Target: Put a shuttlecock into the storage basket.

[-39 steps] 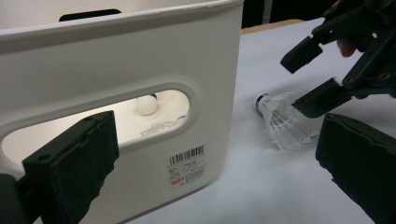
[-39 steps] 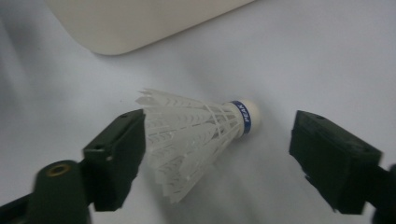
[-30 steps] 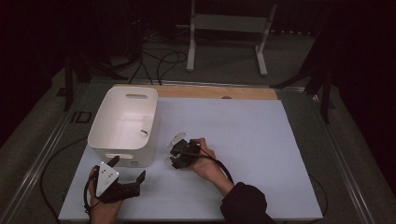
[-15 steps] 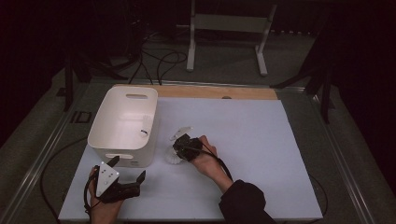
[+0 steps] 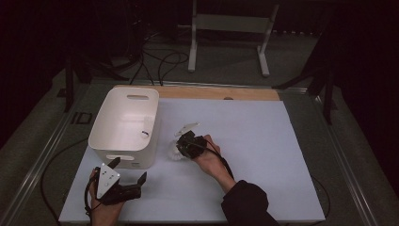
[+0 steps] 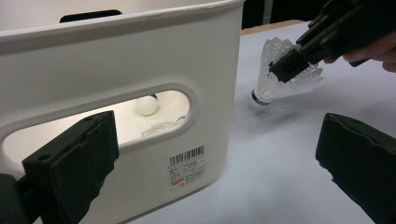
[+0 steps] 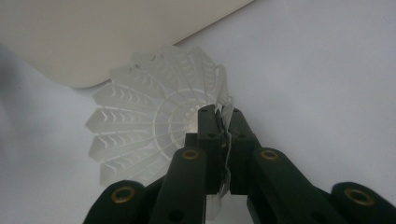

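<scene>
My right gripper (image 7: 219,140) has just been closing and now pinches the skirt edge of the white plastic shuttlecock (image 7: 154,126), which sits on the pale blue table mat (image 5: 263,141) just beside the white plastic handled bin (image 5: 124,125). I judge the thin skirt could slip or crumple, so I would lift slowly and straight, clear the bin's rim, then release above its middle, where another shuttlecock (image 6: 147,105) lies. My left gripper (image 5: 123,181) hangs wide open, holding nothing, near the bin's front wall.
</scene>
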`<state>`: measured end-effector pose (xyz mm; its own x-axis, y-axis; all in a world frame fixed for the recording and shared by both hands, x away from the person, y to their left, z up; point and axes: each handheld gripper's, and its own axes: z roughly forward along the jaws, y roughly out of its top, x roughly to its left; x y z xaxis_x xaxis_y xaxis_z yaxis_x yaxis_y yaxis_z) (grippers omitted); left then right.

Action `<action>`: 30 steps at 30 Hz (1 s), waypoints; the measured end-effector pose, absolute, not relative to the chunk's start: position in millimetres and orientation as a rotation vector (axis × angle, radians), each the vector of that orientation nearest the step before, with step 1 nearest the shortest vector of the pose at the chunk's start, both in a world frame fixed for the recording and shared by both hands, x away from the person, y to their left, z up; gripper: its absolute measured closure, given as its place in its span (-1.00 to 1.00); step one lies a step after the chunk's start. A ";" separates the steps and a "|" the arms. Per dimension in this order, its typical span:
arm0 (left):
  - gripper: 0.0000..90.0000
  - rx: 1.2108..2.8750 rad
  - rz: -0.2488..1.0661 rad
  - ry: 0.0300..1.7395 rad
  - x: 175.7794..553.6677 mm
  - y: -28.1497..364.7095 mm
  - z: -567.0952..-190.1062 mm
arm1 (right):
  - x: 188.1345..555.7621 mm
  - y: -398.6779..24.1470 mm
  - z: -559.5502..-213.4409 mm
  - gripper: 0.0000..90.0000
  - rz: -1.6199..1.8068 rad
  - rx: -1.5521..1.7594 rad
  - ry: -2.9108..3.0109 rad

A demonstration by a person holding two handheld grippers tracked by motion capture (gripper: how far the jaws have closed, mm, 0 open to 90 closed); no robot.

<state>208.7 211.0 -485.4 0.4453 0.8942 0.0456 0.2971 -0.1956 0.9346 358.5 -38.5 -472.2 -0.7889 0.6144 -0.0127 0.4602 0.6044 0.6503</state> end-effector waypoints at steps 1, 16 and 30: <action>-1.00 1.727 0.772 1.032 208.7 211.0 -485.5 | 359.8 -40.2 -470.2 0.94 0.963 0.903 2.597; -1.00 1.722 0.771 1.033 208.8 211.1 -485.4 | 370.2 -49.8 -451.3 0.94 1.046 0.987 2.569; -1.00 1.718 0.771 1.034 208.9 211.3 -485.4 | 377.4 -56.7 -438.4 0.94 1.077 1.034 2.541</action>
<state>208.9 211.3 -485.4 0.4430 0.8956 0.0401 0.2944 -0.1876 0.9371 377.4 -56.7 -438.4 -0.7372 0.6700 0.0872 0.5287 0.4916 0.6920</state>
